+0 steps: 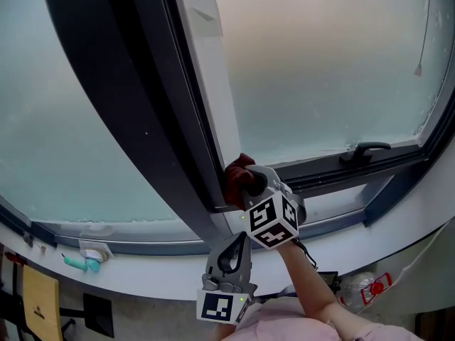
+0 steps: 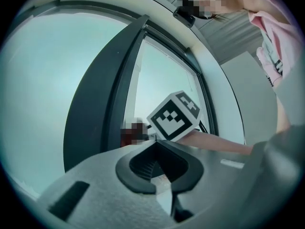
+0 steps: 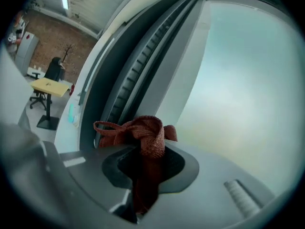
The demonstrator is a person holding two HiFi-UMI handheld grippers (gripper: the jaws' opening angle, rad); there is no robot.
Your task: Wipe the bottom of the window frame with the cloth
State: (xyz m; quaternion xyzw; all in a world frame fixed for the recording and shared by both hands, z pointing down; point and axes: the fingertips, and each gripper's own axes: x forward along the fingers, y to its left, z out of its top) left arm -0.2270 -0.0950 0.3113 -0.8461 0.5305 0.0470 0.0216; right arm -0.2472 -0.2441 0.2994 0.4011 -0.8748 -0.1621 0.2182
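Observation:
A dark red cloth is bunched in my right gripper, which is shut on it. The cloth sits against the dark window frame where the slanted post meets the bottom rail. In the right gripper view the cloth bulges out of the right gripper in front of the frame's grooves. My left gripper hangs lower, over the white sill, shut with nothing in it. The left gripper looks up at the right gripper's marker cube and a forearm.
A window handle lies on the rail to the right. On the white sill at the left lies a teal object. Below are a yellow table and a red-and-white item.

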